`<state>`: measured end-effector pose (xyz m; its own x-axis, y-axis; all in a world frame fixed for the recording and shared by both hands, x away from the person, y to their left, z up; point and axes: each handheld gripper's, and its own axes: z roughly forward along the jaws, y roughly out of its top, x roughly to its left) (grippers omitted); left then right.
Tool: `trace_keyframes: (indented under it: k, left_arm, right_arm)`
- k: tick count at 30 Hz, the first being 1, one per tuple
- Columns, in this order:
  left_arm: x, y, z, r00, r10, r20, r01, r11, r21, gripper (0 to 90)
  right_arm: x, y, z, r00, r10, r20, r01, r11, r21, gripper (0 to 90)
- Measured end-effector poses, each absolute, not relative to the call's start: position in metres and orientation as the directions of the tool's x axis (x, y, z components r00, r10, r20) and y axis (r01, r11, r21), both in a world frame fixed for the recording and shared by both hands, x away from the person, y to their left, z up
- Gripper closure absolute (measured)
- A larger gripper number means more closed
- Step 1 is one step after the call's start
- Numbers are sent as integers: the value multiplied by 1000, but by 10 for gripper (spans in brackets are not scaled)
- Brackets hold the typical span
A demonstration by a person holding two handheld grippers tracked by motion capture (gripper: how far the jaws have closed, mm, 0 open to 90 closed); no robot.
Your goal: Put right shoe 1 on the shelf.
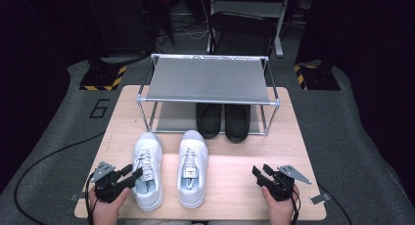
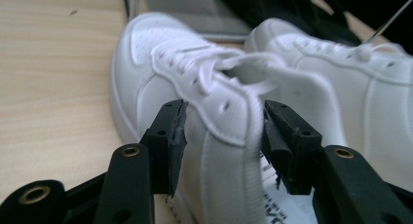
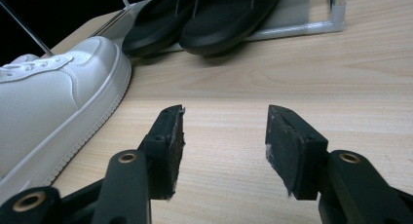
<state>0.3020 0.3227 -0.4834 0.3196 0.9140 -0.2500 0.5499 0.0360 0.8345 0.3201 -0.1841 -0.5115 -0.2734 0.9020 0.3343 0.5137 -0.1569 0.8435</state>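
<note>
Your left gripper [image 1: 133,176] has its jaws around the heel collar of the left white leather sneaker [image 1: 147,168] at the desk's [image 1: 235,195] seven o'clock — bracketing it, pads seemingly not yet pressing. The right gripper [image 1: 261,174] waits at five o'clock, jaws moderately wide, holding nothing. The other white sneaker [image 1: 192,166] is untouched; the metal-framed shoe rack [image 1: 208,80] at twelve o'clock holds black slippers [image 1: 222,120] — everything remains to do, I'd judge.

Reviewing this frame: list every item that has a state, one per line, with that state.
left gripper: jaws straddle the left sneaker's side wall at the collar; contact with the pads unclear
right gripper: open, nothing between the jaws, over bare table
left sneaker: upright on the table, laced
right sneaker: upright, laced, untouched
black slippers: paired on the rack's lower shelf
shoe rack: top shelf bare
</note>
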Motion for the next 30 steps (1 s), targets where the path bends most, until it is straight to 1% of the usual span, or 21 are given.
trace_keyframes:
  k: [2,8,12,16,18,21,23,25,26,28,30]
  left_arm:
    - [301,323,-486,310,915,-257,563,41,825,536]
    - [301,318,-483,298,929,-218,556,16,831,611]
    - [298,314,-480,299,940,-167,543,-24,840,690]
    - [299,314,-480,278,952,-129,526,-39,850,764]
    - [299,315,-480,273,953,-132,515,-29,857,784]
    - [302,314,-481,273,955,-119,496,-34,868,802]
    - [307,313,-482,294,946,-137,490,-27,871,811]
    - [313,310,-483,327,935,-139,494,-44,868,815]
    - [315,309,-483,346,926,-149,496,-46,867,813]
    - [317,306,-482,343,931,-126,493,-64,868,802]
    - [317,308,-480,358,922,-147,516,-64,854,768]
  right_arm:
    - [319,-184,-511,-283,900,333,510,-153,846,493]
    - [322,-185,-513,-272,895,354,514,-175,840,480]
    - [322,-185,-512,-264,893,365,515,-189,836,478]
    - [322,-185,-512,-262,889,375,512,-201,835,473]
    - [321,-185,-513,-257,890,377,517,-203,831,471]
    - [322,-185,-514,-257,888,381,519,-206,830,468]
    - [322,-184,-514,-263,885,385,522,-205,828,461]
    - [322,-183,-514,-262,885,385,527,-203,825,460]
    - [323,-183,-515,-264,885,383,526,-201,826,459]
    - [323,-184,-515,-263,884,386,527,-203,825,459]
    - [323,-185,-514,-261,885,386,525,-205,826,459]
